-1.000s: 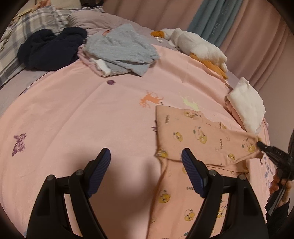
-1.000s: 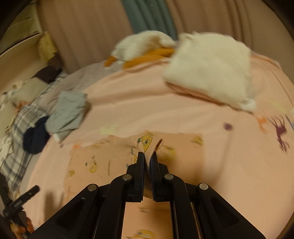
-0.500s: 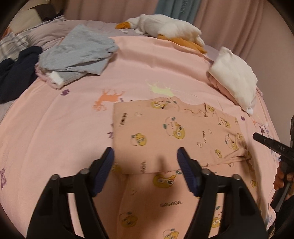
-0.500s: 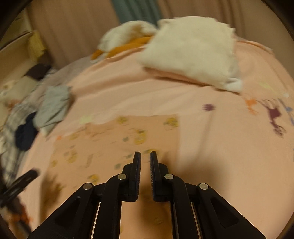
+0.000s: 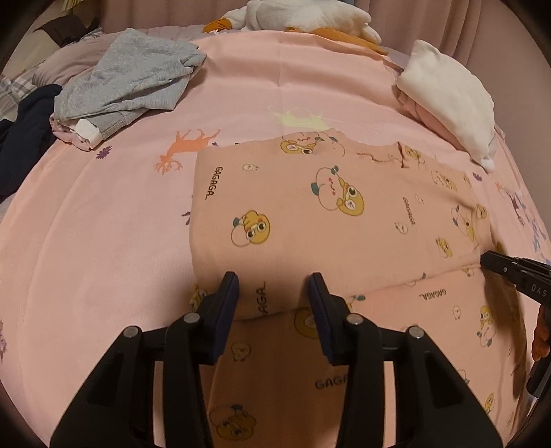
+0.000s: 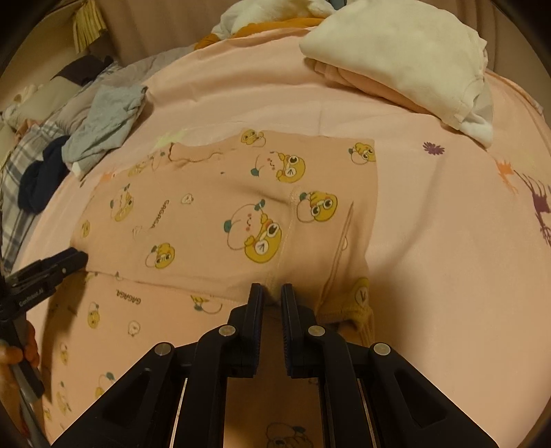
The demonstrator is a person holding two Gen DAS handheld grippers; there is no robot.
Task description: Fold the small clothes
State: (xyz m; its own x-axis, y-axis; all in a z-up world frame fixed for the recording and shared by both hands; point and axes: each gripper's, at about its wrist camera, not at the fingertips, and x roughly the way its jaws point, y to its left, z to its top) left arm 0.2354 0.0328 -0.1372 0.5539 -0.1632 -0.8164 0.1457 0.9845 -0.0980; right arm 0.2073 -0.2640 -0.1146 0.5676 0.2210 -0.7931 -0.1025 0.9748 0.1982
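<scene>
Left gripper [image 5: 273,293], lower centre of the left wrist view: jaws part-open and just now closing, blue pads astride the near folded edge of the pink printed garment [image 5: 330,220], with cloth lying between them; whether the pads press on it cannot be told. Right gripper [image 6: 272,298], lower centre of the right wrist view: jaws nearly closed with a thin gap, tips at the folded edge of the same garment beside a seam; no cloth visible between the pads, so grasping nothing that shows. The right gripper also enters the left wrist view at the right edge, tip at the fold line, with fingertips [image 5: 540,339] of a hand below it.

The garment lies flat at frame centre in both views on a pink bedsheet [image 5: 103,224] printed with animal figures; its upper part is folded down over the lower part, and it bears yellow cartoon characters and the word GAGAGA.

Upper right: a folded white and pink clothes stack [image 5: 447,96]. Upper left: a crumpled grey garment [image 5: 131,82], with a dark navy garment [image 5: 24,131] at the left edge. Top centre: a white and orange plush toy [image 5: 310,17] before a curtain.
</scene>
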